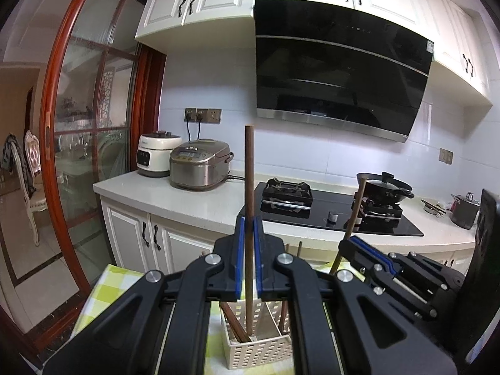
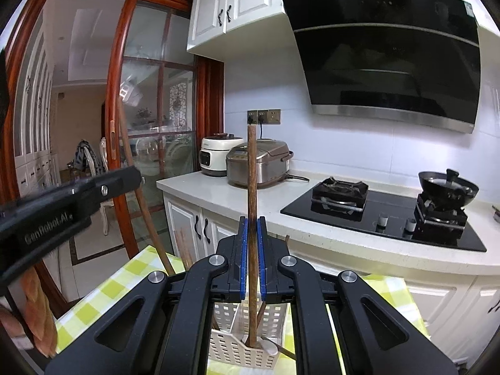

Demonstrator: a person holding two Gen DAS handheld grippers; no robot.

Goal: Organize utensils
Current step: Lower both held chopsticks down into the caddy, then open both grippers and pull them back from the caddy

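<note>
left tool (image 1: 249, 223): clamped tight on a brown chopstick (image 1: 249, 187), upright, its tip down inside the caddy (image 1: 250, 348)
right tool (image 2: 252, 223): same deal, pinching its own chopstick (image 2: 252, 184) over the caddy (image 2: 247, 351)
step: looks like dropping sticks into the slotted compartments
next: probably lower, line up, then let go
caddy: sits on the checkered surface (image 2: 125, 284)

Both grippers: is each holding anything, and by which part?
Left gripper clamps an upright wooden chopstick around mid-shaft. Right gripper clamps another wooden chopstick likewise, both above the slotted utensil basket.
</note>
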